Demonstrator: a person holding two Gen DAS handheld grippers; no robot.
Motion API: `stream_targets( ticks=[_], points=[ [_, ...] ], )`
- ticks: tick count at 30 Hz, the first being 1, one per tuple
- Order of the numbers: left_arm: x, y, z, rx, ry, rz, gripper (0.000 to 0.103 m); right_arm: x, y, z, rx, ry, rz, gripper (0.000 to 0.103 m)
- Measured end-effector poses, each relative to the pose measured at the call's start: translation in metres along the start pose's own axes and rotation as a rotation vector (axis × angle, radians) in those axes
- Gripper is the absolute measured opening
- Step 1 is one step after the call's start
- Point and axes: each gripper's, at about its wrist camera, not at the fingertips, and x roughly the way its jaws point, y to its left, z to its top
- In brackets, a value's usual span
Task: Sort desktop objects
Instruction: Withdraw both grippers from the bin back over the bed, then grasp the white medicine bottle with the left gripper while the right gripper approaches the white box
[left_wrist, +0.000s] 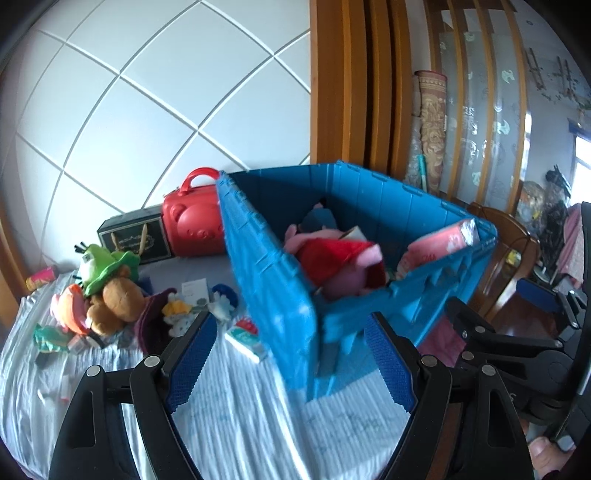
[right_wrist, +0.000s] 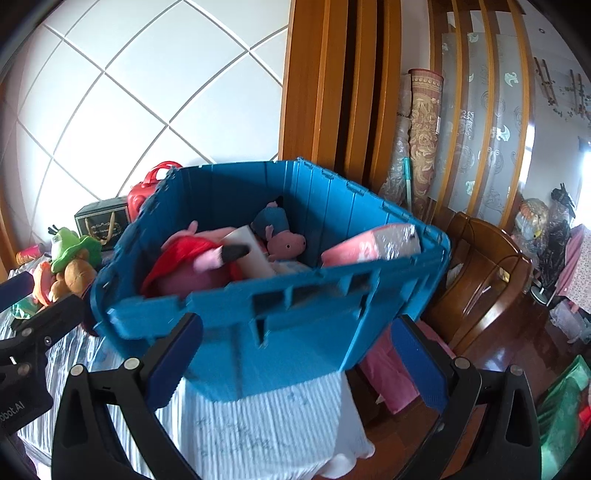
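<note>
left tool (left_wrist: 290, 328) has its jaws spread wide, nothing between the blue pads, just hanging above the striped cloth (left_wrist: 236, 417) that covers the bench. dead ahead of it, close, sits the blue crate (left_wrist: 273, 280), near corner pointing at the tool. inside the crate: a pink pig plush w/ red dress (left_wrist: 332, 258), and a pink packet (left_wrist: 439, 247) leaning on the wall off to the tool's right.

ahead-left of the left tool, a pile of toys on the cloth: brown plush (left_wrist: 116, 299), green frog plush (left_wrist: 103, 262) on top of it, an orange/pink plush (left_wrist: 70, 310) beside, a small white doll w/ yellow bit (left_wrist: 179, 315) nearer the left finger. a small red-green-white carton (left_wrist: 247, 334) lies just beside the crate's near-left wall. further back, beyond the pile, a red bear-face case (left_wrist: 195, 225) w/ handle and a dark box (left_wrist: 135, 236) next to it, both against the white tiled wall.

right tool (right_wrist: 295, 347) also released, jaws wide, empty. the crate (right_wrist: 295, 332) fills the view right in front, its near wall btwn the two fingers but whether either pad touches it, can't tell. from this side also see a smaller pink pig w/ blue top (right_wrist: 282, 238) and a white box (right_wrist: 251, 254) further in. the left tool's black frame shows at the right tool's far left.
</note>
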Motion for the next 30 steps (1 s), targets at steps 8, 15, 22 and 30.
stream_targets(
  ticks=[8,15,22,30],
  points=[
    [-0.040,0.063,-0.048,-0.017,0.041,0.031,0.083,-0.036,0.070,-0.040,-0.019,0.026,0.049,0.103],
    [-0.047,0.126,-0.087,-0.082,0.102,0.112,0.083,-0.035,0.140,-0.068,-0.078,0.092,0.143,0.103],
    [-0.030,0.197,-0.112,-0.200,0.169,0.230,0.083,-0.006,0.219,-0.077,-0.203,0.164,0.256,0.103],
    [0.003,0.277,-0.129,-0.309,0.249,0.388,0.083,0.050,0.313,-0.070,-0.322,0.230,0.406,0.103]
  ],
)
